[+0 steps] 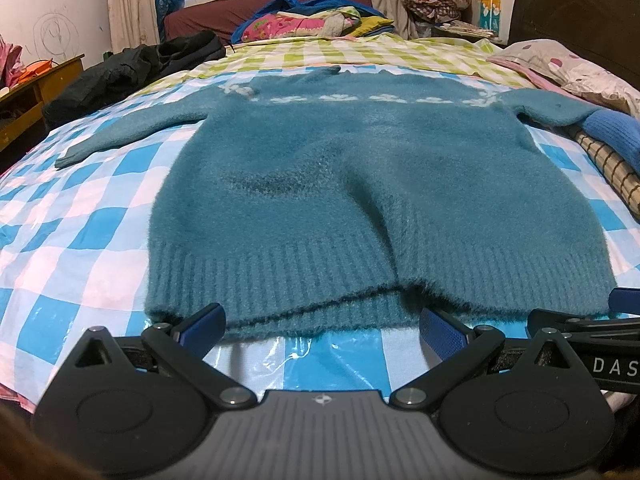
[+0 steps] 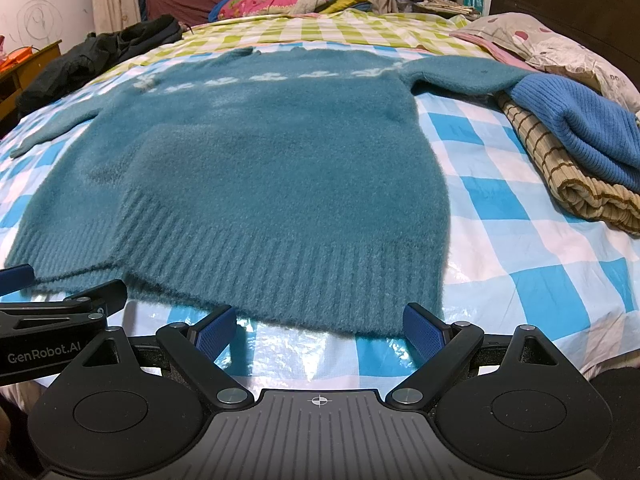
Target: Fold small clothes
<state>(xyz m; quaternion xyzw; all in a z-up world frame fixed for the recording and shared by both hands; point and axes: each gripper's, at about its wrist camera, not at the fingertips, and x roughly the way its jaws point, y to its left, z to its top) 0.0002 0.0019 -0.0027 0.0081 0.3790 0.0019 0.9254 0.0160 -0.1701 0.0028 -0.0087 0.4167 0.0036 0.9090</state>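
A fuzzy teal sweater (image 1: 360,184) lies spread flat, front up, on the bed, its ribbed hem at the near edge and its neck pointing toward the far side. A band of white flower motifs crosses the chest. 1 sleeve stretches out toward the left edge of the bed; the other runs right, its cuff hidden under a folded blue ribbed knit (image 2: 580,132) that sits on a rolled tan striped cloth (image 2: 568,184).

The left gripper (image 1: 322,330) hovers just before the hem's left half, fingers spread apart, holding nothing. The right gripper (image 2: 320,330) sits just before the hem's right half, fingers likewise released and empty.

The bed carries a glossy blue-and-white checked cover (image 2: 520,272), with a green-and-white checked sheet (image 1: 320,54) beyond it. A black garment (image 1: 132,68) lies at the far left edge and a spotted pillow (image 1: 568,68) at the far right, beside a dark wooden headboard (image 1: 580,12). Heaped colourful bedding (image 1: 316,20) lies beyond, under a window with a curtain (image 1: 130,4).
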